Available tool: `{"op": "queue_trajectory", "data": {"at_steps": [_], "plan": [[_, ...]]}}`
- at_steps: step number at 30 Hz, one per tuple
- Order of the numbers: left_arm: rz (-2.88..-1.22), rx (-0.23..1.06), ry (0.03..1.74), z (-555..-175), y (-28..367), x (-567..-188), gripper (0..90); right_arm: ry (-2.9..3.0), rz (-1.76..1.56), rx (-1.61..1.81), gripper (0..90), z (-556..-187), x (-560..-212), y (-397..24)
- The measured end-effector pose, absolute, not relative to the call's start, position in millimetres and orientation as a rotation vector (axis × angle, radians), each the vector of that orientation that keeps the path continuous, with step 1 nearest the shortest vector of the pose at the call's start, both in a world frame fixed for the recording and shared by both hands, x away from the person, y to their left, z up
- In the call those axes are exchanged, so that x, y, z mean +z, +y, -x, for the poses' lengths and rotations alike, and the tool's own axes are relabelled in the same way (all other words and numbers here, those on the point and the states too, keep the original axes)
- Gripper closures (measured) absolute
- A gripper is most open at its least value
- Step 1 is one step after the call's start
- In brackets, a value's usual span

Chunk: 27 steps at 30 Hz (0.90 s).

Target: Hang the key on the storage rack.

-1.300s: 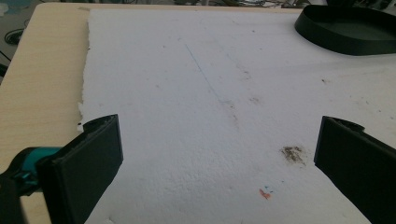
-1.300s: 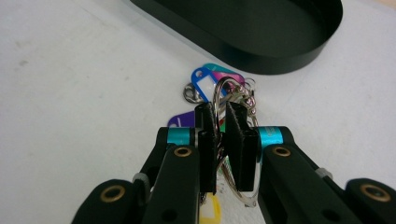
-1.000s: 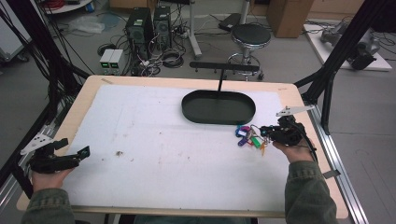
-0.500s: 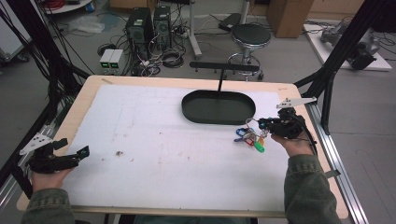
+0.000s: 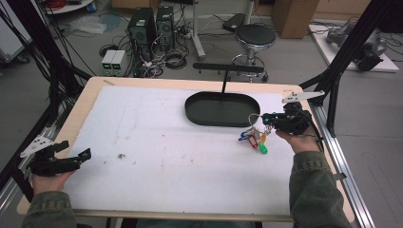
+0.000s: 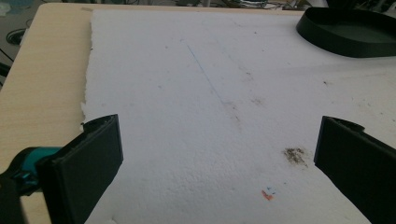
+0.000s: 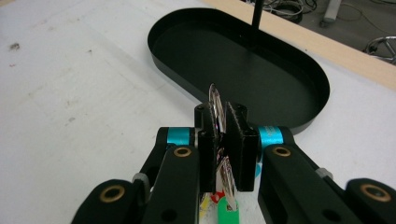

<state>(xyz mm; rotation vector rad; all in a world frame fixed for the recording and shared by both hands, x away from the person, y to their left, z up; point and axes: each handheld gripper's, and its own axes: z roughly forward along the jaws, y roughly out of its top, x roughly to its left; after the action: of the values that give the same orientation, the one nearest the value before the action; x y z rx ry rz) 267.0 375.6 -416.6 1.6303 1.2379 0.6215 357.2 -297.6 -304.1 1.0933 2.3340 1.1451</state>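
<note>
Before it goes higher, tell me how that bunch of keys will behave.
The bunch of keys probably hangs loose and swings: its coloured tags dangle below the right hand-held gripper, which pinches only the ring. Likely light. The thin metal ring could pivot or slip between the pads.

Even, soft overhead light on the white desk (image 5: 157, 156); faint shadows, mild glare at its far edge, near fingers (image 6: 88, 163) slightly blurred.

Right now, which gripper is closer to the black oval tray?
Right. The right gripper, shut on a key ring, is just beside the black oval tray. The left gripper is far off at the table's near left corner.
</note>
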Motion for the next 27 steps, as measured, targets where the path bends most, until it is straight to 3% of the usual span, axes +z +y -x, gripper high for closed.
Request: {"op": "queue_trajectory", "data": {"at_steps": [27], "plan": [[-1.649,0.619,1.237,-270,376,-418,1.7,2.369,-1.0,1.183,83.1,-387,-265,-265]]}}
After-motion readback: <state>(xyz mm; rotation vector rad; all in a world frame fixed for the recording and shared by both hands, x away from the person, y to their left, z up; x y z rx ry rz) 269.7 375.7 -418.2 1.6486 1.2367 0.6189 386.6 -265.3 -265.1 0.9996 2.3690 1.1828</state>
